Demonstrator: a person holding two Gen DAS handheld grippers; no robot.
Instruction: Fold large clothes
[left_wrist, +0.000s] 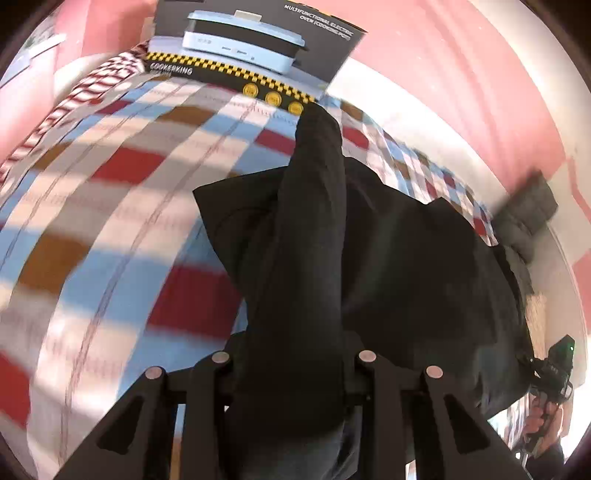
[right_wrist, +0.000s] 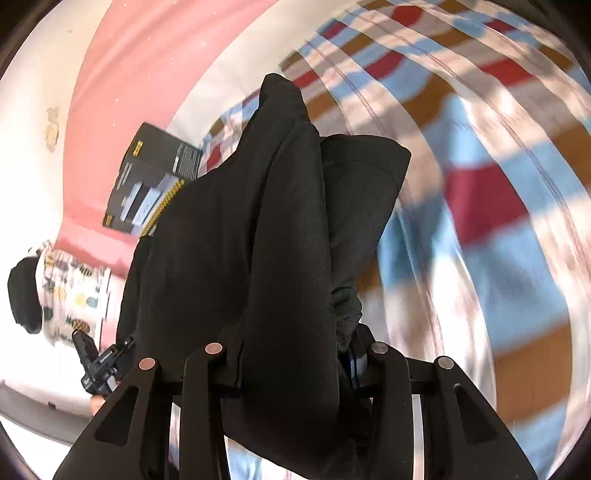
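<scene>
Both grippers, left (left_wrist: 295, 373) and right (right_wrist: 291, 365), clamp the black garment (left_wrist: 388, 258) mid-fold above the checked sheet (left_wrist: 110, 184); next, lay it flat.

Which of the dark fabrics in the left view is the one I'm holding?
The black garment, which runs down between the left gripper fingers; the grey quilted piece lies apart at the bed's far edge, touched by nothing.

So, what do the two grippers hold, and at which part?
Both the left gripper and the right gripper are shut on the black garment, each pinching a bunched fold of it; which part cannot be told.
</scene>
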